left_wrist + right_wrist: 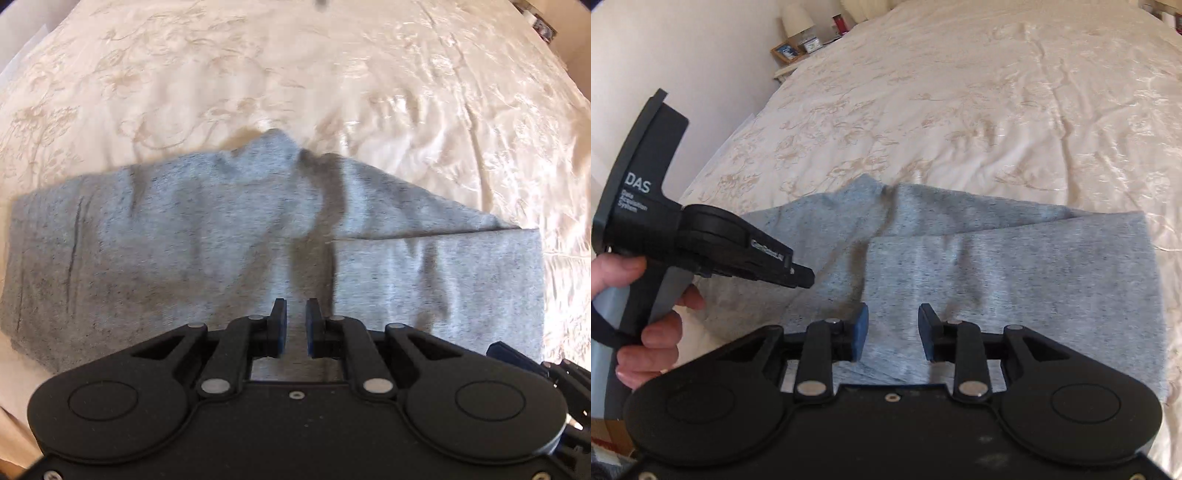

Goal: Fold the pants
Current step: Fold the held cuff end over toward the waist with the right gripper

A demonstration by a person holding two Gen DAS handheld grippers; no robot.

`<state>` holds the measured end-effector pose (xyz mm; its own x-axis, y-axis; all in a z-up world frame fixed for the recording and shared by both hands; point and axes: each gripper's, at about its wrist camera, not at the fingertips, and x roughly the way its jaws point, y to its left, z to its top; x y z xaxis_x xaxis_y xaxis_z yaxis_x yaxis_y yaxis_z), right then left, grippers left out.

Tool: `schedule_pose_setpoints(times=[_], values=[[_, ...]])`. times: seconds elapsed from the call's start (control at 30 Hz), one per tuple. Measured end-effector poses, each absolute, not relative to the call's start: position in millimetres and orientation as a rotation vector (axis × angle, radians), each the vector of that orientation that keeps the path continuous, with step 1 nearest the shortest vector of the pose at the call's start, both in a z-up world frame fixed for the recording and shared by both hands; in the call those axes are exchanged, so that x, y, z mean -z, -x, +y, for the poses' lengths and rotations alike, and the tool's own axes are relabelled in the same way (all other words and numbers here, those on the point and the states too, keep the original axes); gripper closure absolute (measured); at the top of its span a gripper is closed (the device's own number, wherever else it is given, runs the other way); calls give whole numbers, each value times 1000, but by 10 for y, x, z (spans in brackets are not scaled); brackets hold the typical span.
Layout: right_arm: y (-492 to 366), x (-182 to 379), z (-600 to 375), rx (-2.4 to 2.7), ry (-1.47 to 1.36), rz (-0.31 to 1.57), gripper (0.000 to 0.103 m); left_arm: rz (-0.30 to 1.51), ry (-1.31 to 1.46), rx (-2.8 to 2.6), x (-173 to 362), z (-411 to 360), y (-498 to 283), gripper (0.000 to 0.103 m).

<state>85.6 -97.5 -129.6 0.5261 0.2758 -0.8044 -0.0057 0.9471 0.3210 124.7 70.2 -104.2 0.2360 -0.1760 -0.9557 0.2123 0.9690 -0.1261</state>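
The grey sweatpants point(1015, 280) lie part-folded mid-frame on the cream bedspread point(960, 110), left tool point(296, 321) nearly closed on nothing, right tool point(894, 328) apart and empty – the loose top flap could slide askew if nudged.

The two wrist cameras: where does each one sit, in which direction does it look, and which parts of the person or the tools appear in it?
Left wrist: sits on the left gripper, looks steeply down at the grey pants on the bedspread; own fingers nearly together, nothing held, right gripper's edge at lower right.
Right wrist: sits on the right gripper, looks forward-down over the pants' folded part; own fingers apart, plus the left gripper and the hand holding it.
Shared: pants, bedspread.
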Motion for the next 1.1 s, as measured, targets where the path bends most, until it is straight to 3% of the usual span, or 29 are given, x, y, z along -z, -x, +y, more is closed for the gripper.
schedule_pose_setpoints(times=[0.2,0.43,0.7,0.93,1.1], values=[[-806,1404,-1739,60,-313,1031,71,1334,-148,344,1169,208,-1108,86],[-1055,1706,-2401,161,-340,1077,71,1406,-264,340,1444,235,-686,79],[-1285,1774,-2574,92,-309,1095,71,1271,-134,214,1057,360,-796,78],[-1589,2062,-2689,98,-251,1177,71,1435,-100,109,1639,193,-1343,71],[-1589,2144,-2703,85,-234,1191,71,1415,41,65,1465,489,-1339,71]])
